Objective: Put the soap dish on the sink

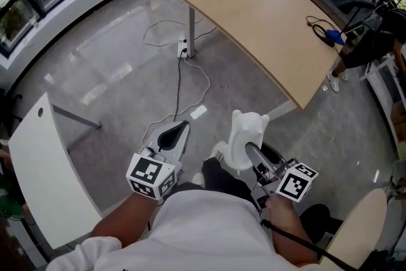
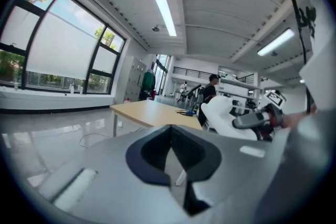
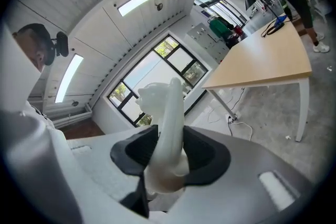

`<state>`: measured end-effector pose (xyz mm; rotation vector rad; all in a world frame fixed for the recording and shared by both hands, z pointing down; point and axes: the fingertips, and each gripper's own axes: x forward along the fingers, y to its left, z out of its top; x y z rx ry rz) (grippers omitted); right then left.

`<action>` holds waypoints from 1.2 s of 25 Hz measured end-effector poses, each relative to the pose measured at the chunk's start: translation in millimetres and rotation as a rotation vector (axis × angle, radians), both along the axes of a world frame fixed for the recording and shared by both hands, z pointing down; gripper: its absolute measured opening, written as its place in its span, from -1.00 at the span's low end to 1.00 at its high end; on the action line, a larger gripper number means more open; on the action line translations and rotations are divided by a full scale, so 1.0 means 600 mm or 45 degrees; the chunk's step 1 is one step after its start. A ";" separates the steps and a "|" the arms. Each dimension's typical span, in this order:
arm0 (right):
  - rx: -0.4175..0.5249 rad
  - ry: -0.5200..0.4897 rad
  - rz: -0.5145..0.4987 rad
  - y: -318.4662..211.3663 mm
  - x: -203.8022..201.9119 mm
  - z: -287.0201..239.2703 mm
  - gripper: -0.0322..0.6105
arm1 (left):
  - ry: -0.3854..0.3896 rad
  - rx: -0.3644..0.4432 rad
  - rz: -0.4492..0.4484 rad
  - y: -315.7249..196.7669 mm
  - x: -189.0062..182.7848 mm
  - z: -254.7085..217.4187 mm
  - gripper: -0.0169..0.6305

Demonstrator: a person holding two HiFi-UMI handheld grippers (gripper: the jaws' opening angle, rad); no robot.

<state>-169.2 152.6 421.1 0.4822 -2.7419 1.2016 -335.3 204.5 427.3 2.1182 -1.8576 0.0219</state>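
Observation:
A white soap dish (image 1: 245, 138) stands on edge in my right gripper (image 1: 252, 150), whose jaws are shut on it. In the right gripper view the soap dish (image 3: 165, 128) rises between the two dark pads, clamped at its lower part. The left gripper view shows the same soap dish (image 2: 226, 115) off to the right. My left gripper (image 1: 181, 132) is shut with nothing between its jaws; its dark pads (image 2: 155, 152) meet in the left gripper view. Both grippers are held in front of the person's body above the floor. No sink is in view.
A light wooden table (image 1: 266, 22) stands ahead with a dark cable and a blue object (image 1: 334, 37) on it. A white table (image 1: 38, 174) is at the left. A floor socket (image 1: 183, 47) with white cables lies near the table leg. A person (image 1: 371, 41) stands at the right.

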 end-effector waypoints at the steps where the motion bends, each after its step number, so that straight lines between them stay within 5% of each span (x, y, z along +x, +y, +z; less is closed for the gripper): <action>1: -0.005 -0.003 -0.019 -0.004 -0.012 0.001 -0.43 | -0.001 -0.002 -0.016 0.000 -0.008 0.000 -0.92; 13: -0.013 -0.019 -0.140 -0.114 -0.123 -0.002 -0.43 | -0.012 -0.012 -0.125 -0.069 -0.088 -0.002 -0.92; 30: -0.024 -0.079 -0.215 -0.367 -0.227 0.006 -0.44 | -0.087 0.010 -0.187 -0.340 -0.196 -0.030 -0.92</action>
